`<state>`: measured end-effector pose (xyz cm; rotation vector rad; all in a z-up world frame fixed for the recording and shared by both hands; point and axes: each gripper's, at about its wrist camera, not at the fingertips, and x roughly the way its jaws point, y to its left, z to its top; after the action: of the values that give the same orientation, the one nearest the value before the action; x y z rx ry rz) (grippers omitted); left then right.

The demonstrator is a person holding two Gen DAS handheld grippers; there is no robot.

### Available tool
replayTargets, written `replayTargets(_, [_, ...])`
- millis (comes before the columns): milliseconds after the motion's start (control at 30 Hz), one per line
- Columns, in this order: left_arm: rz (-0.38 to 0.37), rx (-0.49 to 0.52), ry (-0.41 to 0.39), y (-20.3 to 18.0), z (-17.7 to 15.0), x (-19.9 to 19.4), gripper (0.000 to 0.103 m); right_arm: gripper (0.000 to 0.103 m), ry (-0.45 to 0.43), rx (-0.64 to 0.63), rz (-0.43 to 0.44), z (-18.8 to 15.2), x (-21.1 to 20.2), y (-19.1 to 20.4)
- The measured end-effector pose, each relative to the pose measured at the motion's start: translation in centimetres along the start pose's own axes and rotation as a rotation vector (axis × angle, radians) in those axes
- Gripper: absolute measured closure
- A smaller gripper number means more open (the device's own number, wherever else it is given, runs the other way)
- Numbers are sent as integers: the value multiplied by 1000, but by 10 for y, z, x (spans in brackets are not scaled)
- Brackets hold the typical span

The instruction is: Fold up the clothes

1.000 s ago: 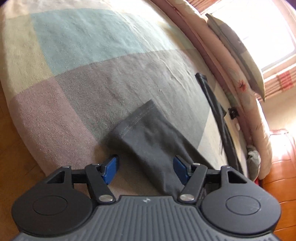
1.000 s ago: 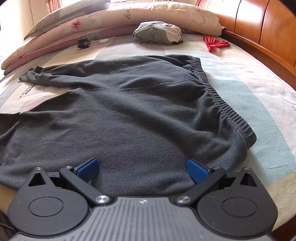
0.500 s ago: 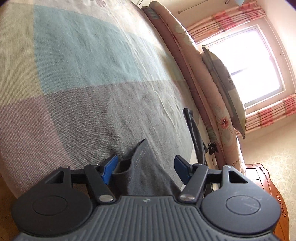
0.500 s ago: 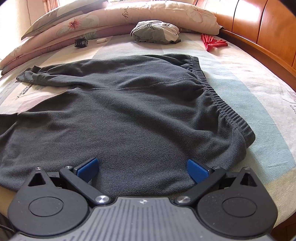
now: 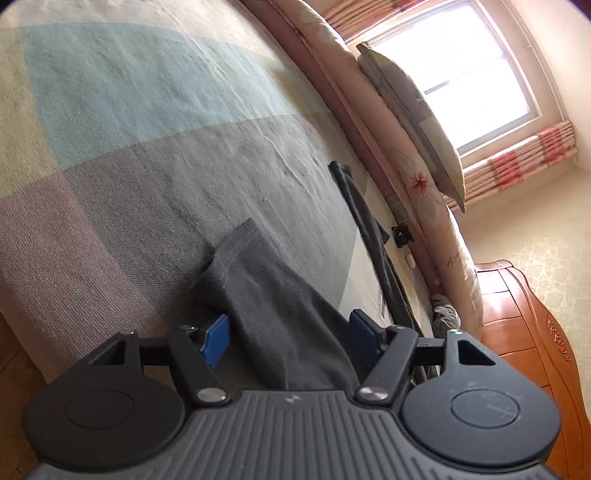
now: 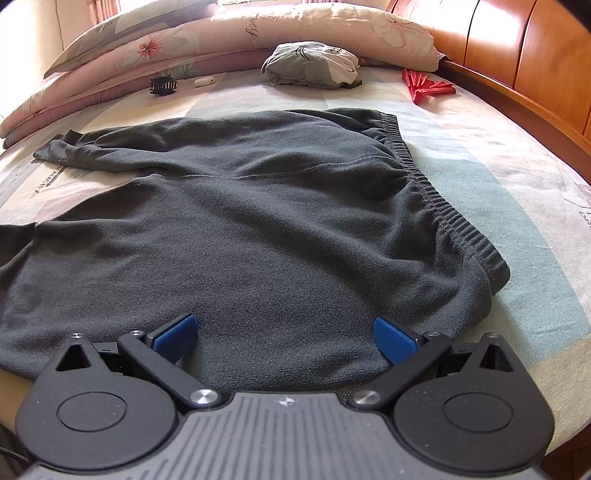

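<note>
Dark grey trousers point(image 6: 280, 221) lie spread flat on the patchwork bedspread point(image 6: 517, 206), with the ribbed waistband point(image 6: 443, 218) on the right and the legs running off to the left. My right gripper point(image 6: 283, 339) hovers open over the near edge of the cloth, and its pads hold nothing. In the left wrist view one trouser leg's stitched cuff point(image 5: 240, 251) lies on the bedspread point(image 5: 147, 147). That leg runs back between the blue pads of my left gripper point(image 5: 290, 336), which stands open and does not pinch the cloth. The other leg point(image 5: 365, 218) stretches away on the right.
At the far side are a rolled floral quilt point(image 6: 258, 33), a pillow point(image 5: 413, 122), a folded grey-and-white garment point(image 6: 314, 64), a red folding fan point(image 6: 428, 86), a black hair clip point(image 6: 162, 85) and a small white object point(image 6: 205, 81). The wooden headboard point(image 6: 535, 74) borders the right.
The left wrist view tilted up towards the window, then settled; the cuff now lies a little farther ahead of the left fingers than half a second ago. The right view is unchanged.
</note>
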<state>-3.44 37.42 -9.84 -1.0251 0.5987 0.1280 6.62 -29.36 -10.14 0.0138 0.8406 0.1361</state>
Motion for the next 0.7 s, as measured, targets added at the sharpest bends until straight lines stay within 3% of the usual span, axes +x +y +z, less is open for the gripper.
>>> replayTargets(200, [138,27,-65,1,9,-3,35,0,-1,1,4,-2,-3,-1])
replayTargets(433, [35,-47,-66,15,28,11,29,0,4,4,-10,-1,-2,1])
replayTargets(700, [40,18,62,4,18,7,26,0,9,9,-19,-2,-4,2])
